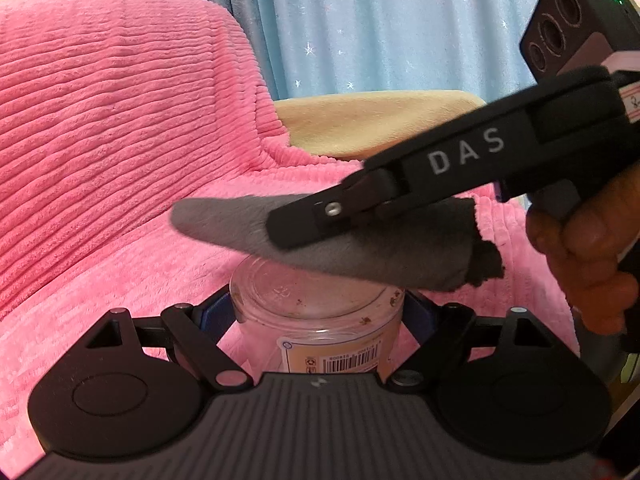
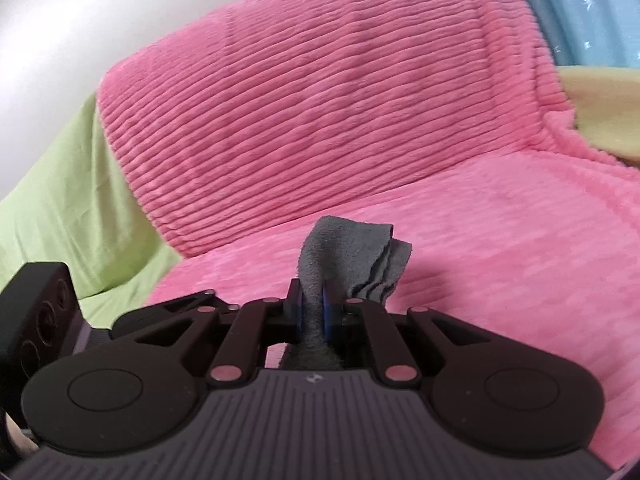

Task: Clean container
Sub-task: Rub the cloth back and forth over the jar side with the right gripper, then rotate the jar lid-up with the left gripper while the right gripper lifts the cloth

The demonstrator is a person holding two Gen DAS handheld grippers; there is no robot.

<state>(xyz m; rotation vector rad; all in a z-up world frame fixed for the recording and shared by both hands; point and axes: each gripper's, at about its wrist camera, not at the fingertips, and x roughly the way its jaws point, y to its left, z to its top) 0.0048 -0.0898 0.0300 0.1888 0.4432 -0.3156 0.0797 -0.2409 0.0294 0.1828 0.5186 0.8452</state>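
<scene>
Left gripper [image 1: 318,312] clamped on clear jar [image 1: 316,316]; right gripper [image 2: 312,312] pinching grey cloth [image 2: 352,256], cloth brushing jar's upturned base.

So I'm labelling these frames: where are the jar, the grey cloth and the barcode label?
jar [image 1: 316,304]: left wrist view, on its clear base.
grey cloth [image 2: 352,248]: right wrist view, on its folded end.
barcode label [image 1: 352,360]: left wrist view, on the barcode.
</scene>
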